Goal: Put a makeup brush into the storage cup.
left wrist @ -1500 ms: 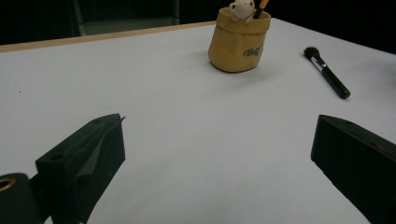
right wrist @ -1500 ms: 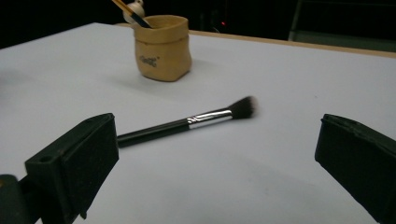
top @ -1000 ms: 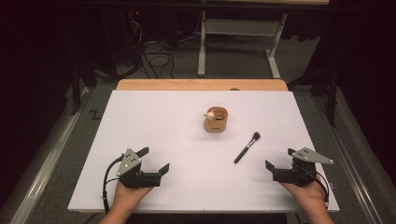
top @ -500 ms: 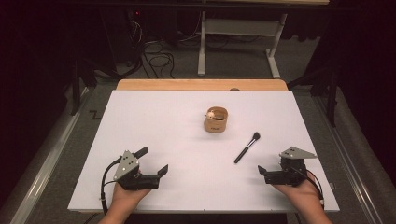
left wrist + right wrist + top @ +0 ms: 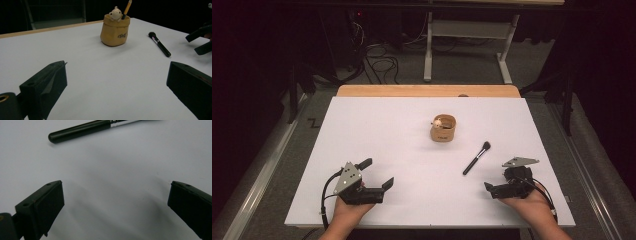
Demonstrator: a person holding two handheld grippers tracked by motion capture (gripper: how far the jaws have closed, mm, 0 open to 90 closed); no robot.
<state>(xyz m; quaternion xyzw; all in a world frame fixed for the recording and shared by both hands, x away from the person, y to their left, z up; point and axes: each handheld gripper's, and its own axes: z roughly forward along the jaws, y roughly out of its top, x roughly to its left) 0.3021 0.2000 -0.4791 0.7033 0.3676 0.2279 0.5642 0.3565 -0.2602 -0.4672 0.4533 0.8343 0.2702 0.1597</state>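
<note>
High view: the makeup brush [image 5: 476,158] is seen lying loose toward the right edge of the white table [image 5: 377,125], near the wide-open right gripper [image 5: 496,188], so it could be rolled aside if struck off-centre, while the left gripper [image 5: 377,174] is held wide too.

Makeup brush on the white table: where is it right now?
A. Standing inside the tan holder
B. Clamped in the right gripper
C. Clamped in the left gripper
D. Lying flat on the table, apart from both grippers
D. The makeup brush lies flat on the table, between the tan holder and the open right gripper, touching neither.
</note>
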